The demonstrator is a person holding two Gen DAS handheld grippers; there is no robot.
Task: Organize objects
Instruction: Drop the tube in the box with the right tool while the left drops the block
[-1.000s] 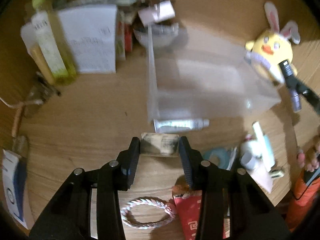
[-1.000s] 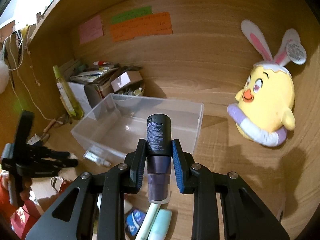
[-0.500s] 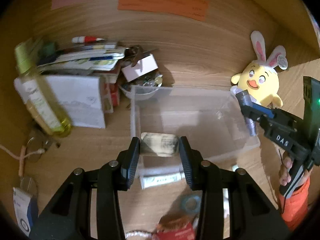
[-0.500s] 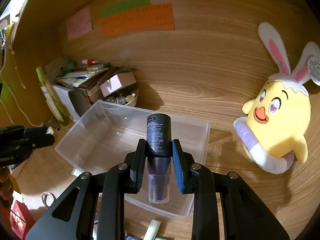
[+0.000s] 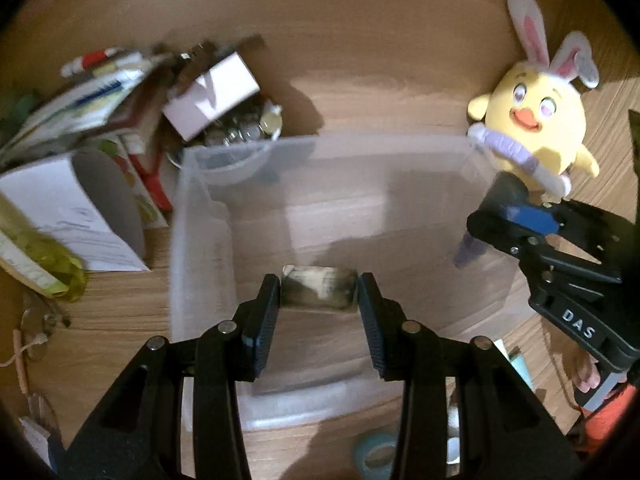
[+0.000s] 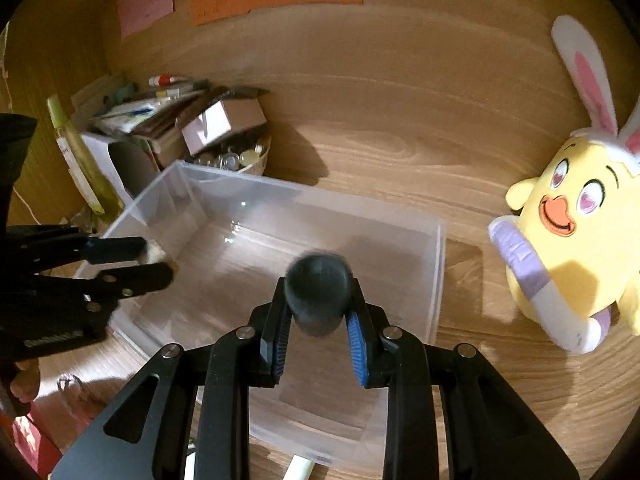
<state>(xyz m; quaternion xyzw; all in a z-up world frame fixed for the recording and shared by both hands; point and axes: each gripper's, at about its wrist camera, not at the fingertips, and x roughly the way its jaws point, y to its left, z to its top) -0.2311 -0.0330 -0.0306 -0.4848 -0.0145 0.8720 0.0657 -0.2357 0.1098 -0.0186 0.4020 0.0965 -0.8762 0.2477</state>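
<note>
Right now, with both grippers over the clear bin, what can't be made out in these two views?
- Label on the dark bottle: right wrist view, motion blur, seen cap-first.
- What the small flat packet is: left wrist view, blurred print, ends covered by the fingers.
- Contents of the bowl: both views, too small, partly behind the pink-faced box.
- Clear bin near wall: both views, hidden behind gripper arms.

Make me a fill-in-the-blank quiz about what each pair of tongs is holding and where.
1. Both tongs hover over the clear plastic ____.
2. The right tongs grip a dark ____ with a rounded black cap.
3. The plush chick wears pink and white ____ ears.
4. The left tongs pinch a small, flat packet above the bin's ____ side.

Missing: bin; bottle; bunny; left
</note>
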